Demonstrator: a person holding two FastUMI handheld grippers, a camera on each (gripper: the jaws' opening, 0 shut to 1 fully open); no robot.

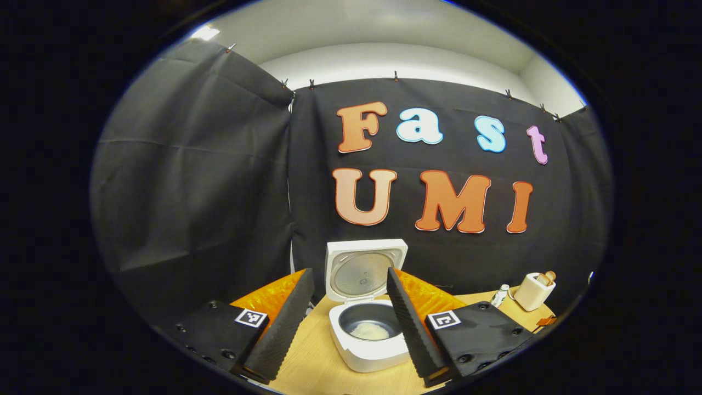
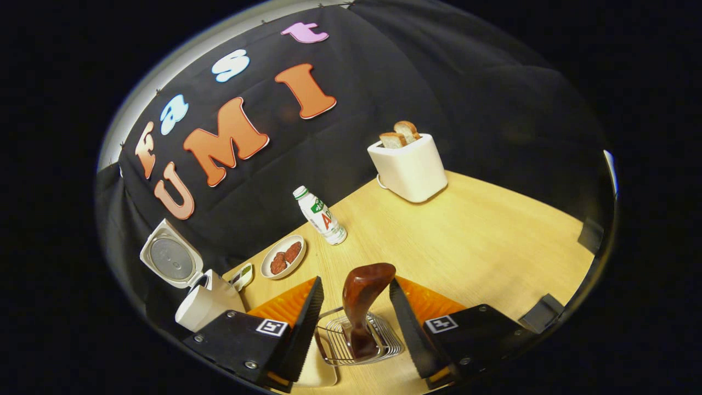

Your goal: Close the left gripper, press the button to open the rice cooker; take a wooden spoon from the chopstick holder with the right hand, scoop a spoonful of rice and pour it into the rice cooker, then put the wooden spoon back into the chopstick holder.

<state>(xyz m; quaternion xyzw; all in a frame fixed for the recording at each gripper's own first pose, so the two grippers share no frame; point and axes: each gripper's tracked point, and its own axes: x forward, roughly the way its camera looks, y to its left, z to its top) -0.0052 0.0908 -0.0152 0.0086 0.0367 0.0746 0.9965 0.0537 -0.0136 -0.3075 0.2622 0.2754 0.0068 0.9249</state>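
2 ridged black fingers of the right gripper (image 2: 355,307) stand wide apart in the right gripper view, and they grip nothing. Between them, clear of both, the dark red-brown wooden spoon (image 2: 363,302) stands upright in the wire chopstick holder (image 2: 356,340), handle down and bowl up. The holder rests on the pale wooden table (image 2: 482,230). Farther off on the left sits the white rice cooker (image 2: 205,304) with its lid (image 2: 169,257) raised. Just beyond it lies a small oval dish (image 2: 283,256) with 2 dark red pieces. Behind that stands a white bottle (image 2: 321,215) with a green cap, and farthest back a white toaster (image 2: 408,164) holds 2 slices of bread.

In the left gripper view, the left gripper (image 1: 351,323) is likewise spread wide and empty. Ahead, between its fingers, the rice cooker (image 1: 366,334) is open, with a small heap of white rice (image 1: 369,331) at the bottom of its grey inner pot. The toaster (image 1: 533,291) stands far right, near the black cloth wall.
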